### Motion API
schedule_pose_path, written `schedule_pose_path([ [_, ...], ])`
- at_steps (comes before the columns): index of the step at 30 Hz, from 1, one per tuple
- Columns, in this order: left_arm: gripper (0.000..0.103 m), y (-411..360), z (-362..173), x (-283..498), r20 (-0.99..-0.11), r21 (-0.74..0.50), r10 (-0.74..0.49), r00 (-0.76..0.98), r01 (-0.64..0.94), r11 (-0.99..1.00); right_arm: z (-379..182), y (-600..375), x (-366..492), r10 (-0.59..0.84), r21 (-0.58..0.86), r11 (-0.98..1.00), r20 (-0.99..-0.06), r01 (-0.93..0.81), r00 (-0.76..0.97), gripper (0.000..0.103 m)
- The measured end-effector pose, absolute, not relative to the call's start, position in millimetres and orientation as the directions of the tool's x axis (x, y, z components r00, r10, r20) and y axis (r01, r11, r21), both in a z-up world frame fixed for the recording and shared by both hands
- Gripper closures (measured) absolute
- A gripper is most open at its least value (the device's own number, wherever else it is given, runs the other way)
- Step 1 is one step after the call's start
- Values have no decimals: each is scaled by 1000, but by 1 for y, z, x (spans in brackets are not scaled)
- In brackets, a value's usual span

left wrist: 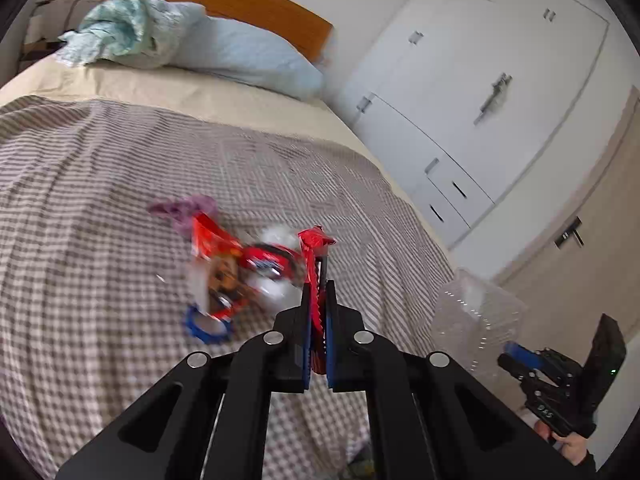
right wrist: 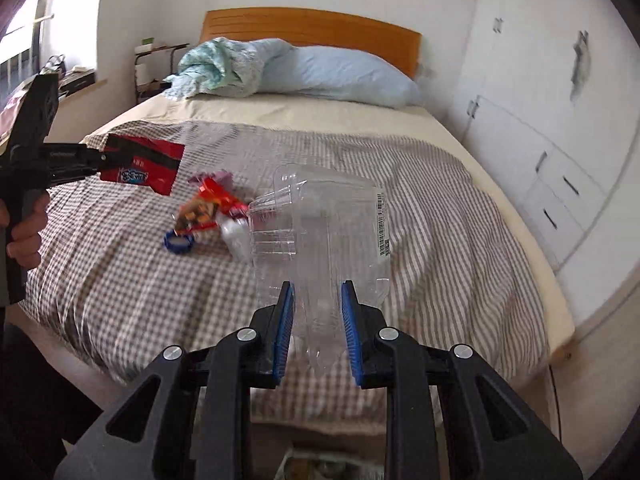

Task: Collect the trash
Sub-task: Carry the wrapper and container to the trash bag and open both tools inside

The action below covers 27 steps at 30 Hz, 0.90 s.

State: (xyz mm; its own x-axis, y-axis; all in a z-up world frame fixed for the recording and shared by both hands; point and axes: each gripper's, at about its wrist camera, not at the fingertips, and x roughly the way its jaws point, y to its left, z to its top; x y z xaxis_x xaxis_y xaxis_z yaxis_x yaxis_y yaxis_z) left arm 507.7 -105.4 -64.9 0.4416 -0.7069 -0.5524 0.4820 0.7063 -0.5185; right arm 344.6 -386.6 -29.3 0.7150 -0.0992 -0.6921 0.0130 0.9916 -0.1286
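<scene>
My left gripper [left wrist: 319, 292] is shut on a red snack wrapper [left wrist: 314, 248], held above the checked bedspread; the wrapper also shows in the right wrist view [right wrist: 140, 164], with the left gripper [right wrist: 100, 160] there. My right gripper [right wrist: 318, 300] is shut on a clear plastic clamshell box [right wrist: 320, 224], held above the bed; the box also shows in the left wrist view [left wrist: 476, 312]. On the bedspread lies a pile: an orange-red wrapper [right wrist: 206, 208], a purple scrap [right wrist: 218, 178], a blue ring lid [right wrist: 179, 243] and a small white bottle [right wrist: 236, 240].
The bed [right wrist: 400, 184] has a checked cover, pale blue pillows [right wrist: 340, 76] and a wooden headboard [right wrist: 312, 28]. White wardrobe doors [right wrist: 560, 128] stand to the right. A shelf and window sill [right wrist: 80, 76] are at the far left. Something lies on the floor below [right wrist: 320, 464].
</scene>
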Motion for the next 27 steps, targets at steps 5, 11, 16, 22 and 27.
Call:
schedule_pose_path([
  [5,101,-183,-74,424,-598,-512,-759,256,606,608,-76,-441,257,-128,-54,989,-774,137,620,79],
  [11,101,-260,-114,362,-716,-473,-691,96,661,582,-164,-484,200,-61,57,971,-877,230,476,79],
  [16,101,-309,-159,329,-815,-416,-579,-5,702,578,-256,-509,173,30,139,944,-940,299,341,79],
  [22,101,-353,-202,314,-884,-359,-463,-58,719,596,-350,-550,154,214,380,744,-914,550,344,80],
  [27,101,-380,-222,308,-907,-341,-411,-89,728,595,-406,-558,137,252,423,556,-906,715,340,80],
])
